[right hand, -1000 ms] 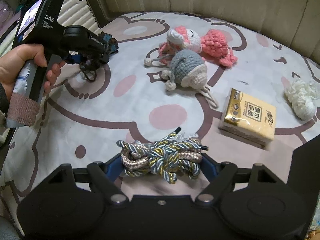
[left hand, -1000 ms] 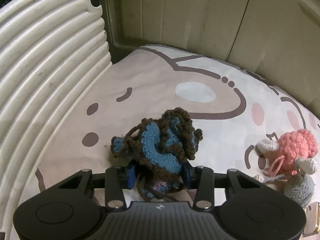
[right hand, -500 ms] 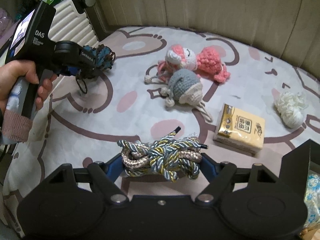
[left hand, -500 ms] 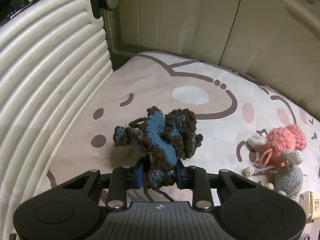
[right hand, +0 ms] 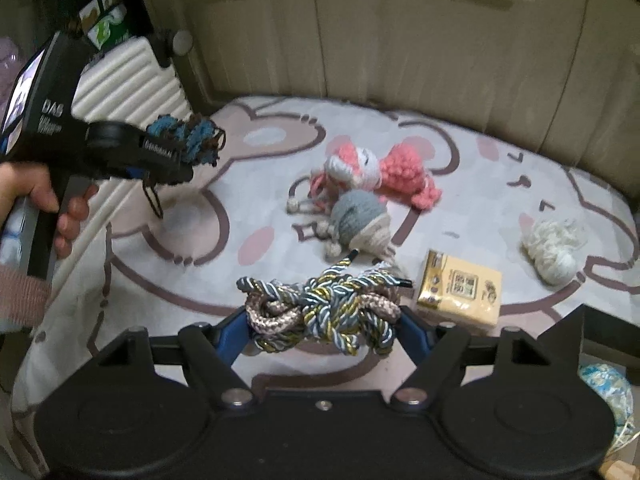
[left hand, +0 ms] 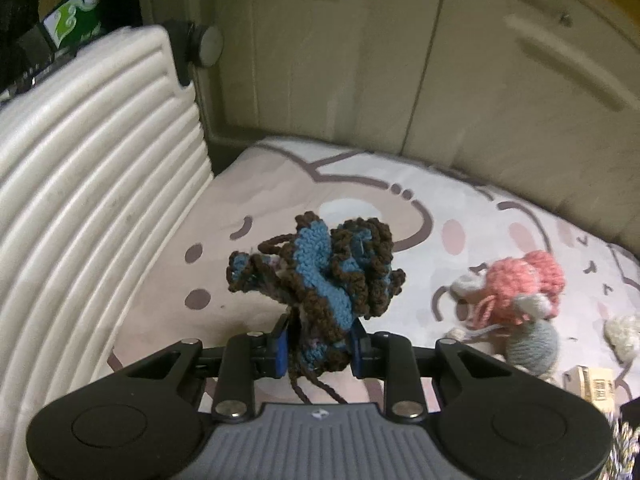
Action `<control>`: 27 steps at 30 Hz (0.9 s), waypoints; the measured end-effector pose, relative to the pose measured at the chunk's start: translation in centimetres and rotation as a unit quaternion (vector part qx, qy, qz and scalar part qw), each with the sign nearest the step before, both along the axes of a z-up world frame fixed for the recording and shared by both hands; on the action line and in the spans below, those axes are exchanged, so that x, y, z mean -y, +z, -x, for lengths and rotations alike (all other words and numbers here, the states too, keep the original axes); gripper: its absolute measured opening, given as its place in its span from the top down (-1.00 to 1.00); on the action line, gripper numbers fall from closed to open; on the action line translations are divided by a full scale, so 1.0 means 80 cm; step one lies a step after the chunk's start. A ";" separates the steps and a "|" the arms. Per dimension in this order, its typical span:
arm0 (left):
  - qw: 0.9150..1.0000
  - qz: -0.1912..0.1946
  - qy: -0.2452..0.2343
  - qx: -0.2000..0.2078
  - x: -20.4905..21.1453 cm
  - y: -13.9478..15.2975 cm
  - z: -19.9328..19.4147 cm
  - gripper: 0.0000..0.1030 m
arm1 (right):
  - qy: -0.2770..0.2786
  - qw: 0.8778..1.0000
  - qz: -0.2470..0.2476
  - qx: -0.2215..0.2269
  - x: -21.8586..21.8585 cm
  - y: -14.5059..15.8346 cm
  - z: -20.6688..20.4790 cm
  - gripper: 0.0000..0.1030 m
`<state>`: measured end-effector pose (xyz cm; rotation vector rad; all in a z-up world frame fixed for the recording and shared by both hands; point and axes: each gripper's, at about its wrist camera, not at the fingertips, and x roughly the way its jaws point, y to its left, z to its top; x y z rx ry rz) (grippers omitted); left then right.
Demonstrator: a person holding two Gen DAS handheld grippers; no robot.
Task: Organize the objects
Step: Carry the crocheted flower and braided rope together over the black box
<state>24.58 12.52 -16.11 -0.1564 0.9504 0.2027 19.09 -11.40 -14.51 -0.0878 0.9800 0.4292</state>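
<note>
Nearest me, my right gripper was clamped around a knotted bundle of cord, held clear above the printed sheet. My left gripper had squeezed fully down on a blue and brown crochet piece, its loose yarn tail dangling below the jaws, lifted off the sheet by the ribbed white case on the left. So I judged two items were picked up but neither put anywhere yet.

Beyond the cord lay a yellow tissue pack, a grey crochet toy, a pink crochet toy touching it, and a white yarn clump far right, all unsorted.

I could see no bin or tray for them; the bottom right corner was cut off and everything was blurred.
</note>
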 end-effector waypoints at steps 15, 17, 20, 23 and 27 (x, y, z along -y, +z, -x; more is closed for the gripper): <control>0.997 -0.005 -0.042 0.063 0.036 0.066 0.042 0.43 | -0.050 0.996 -0.041 0.067 0.028 0.054 0.008 -0.49; 0.996 -0.001 -0.048 0.072 0.043 0.074 0.048 0.43 | -0.056 0.994 -0.044 0.077 0.031 0.060 0.011 -0.49; 0.995 0.002 -0.056 0.083 0.052 0.086 0.059 0.43 | -0.068 0.992 -0.049 0.093 0.040 0.069 0.014 -0.49; 0.993 -0.006 -0.065 0.095 0.062 0.097 0.069 0.43 | -0.079 0.990 -0.052 0.104 0.048 0.078 0.018 -0.49; 0.991 -0.013 -0.077 0.105 0.073 0.106 0.082 0.43 | -0.092 0.987 -0.049 0.119 0.060 0.088 0.024 -0.49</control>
